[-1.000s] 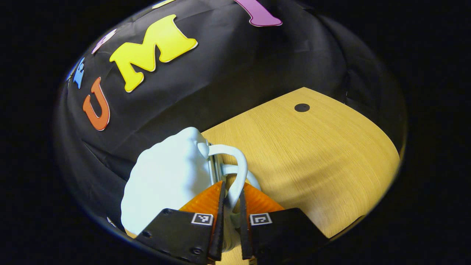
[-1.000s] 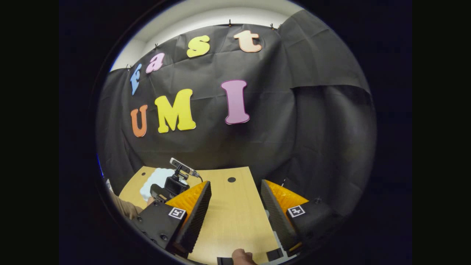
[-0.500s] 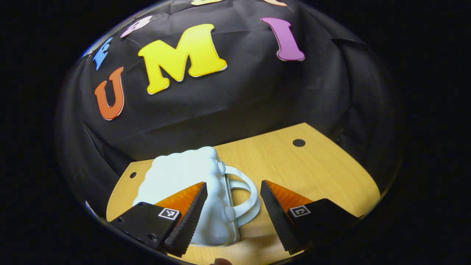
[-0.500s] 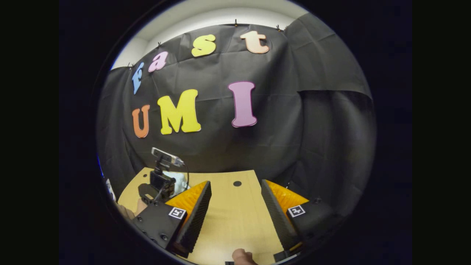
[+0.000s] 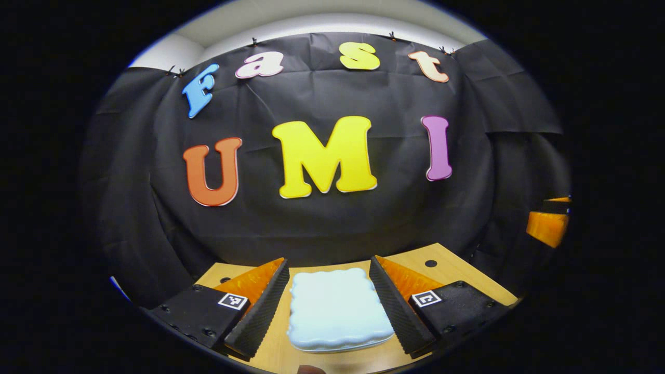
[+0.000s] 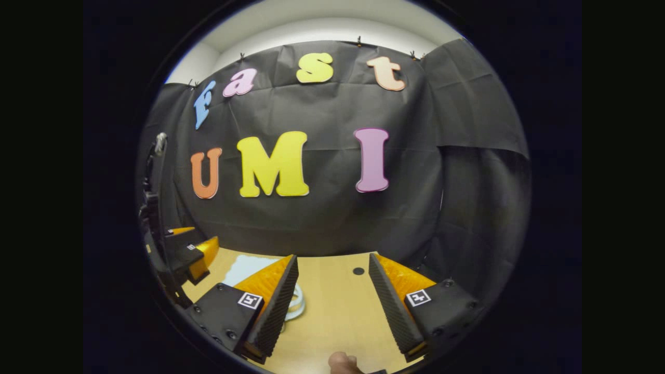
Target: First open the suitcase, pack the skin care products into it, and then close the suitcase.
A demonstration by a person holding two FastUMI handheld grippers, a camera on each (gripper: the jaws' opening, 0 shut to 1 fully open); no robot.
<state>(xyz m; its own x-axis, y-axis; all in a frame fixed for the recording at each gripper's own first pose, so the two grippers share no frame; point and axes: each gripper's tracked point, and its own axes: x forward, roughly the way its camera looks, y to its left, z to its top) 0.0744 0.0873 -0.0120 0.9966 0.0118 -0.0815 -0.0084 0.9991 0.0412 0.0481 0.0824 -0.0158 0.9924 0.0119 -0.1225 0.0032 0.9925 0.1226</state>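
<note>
Small pale-blue scalloped plastic suitcase [image 5: 335,309] lies flat and closed on the light wooden counter [image 5: 457,270].
Left tool [image 5: 328,306] gapes around it untouching, right tool [image 6: 332,306] gapes empty; find the seam beside its looped handle [image 6: 295,305] first.

No words, numbers or brand names can be read on any object. The only signs are small square black-and-white coded markers [image 5: 232,301]: one pair on the left gripper [image 5: 328,259], at seven and five o'clock in the left gripper view, and a matching pair on the right gripper [image 6: 332,255], likewise placed in the right gripper view.
</note>
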